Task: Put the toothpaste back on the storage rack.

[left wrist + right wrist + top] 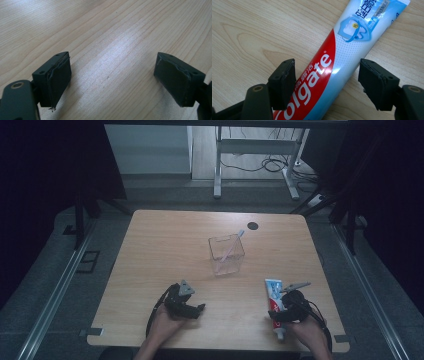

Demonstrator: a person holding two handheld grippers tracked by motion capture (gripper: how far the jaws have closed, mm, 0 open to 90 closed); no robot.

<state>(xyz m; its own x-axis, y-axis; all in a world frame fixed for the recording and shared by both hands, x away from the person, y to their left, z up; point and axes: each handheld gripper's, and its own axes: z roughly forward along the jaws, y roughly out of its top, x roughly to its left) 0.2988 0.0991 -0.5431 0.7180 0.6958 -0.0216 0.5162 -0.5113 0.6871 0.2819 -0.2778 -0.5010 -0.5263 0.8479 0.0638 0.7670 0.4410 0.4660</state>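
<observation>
Counting it up: one red, white and blue plastic toothpaste tube (329,72), one clear square plastic cup (226,255) holding one thin pale toothbrush (232,247), two black grippers. The tube lies flat on the light wood-grain table (165,250) near its front right edge. Straddling it is the right gripper (327,82), jaws apart, the left pad at the tube's side, the other clear. Over bare wood, the left gripper (112,75) is spread wide, holding nothing.

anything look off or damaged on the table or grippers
Only wear: the rubber pad on the left gripper is peeling along one finger's edge, with a frayed bit at its tip. The toothpaste tube lies intact, and the clear cup stands upright.
</observation>
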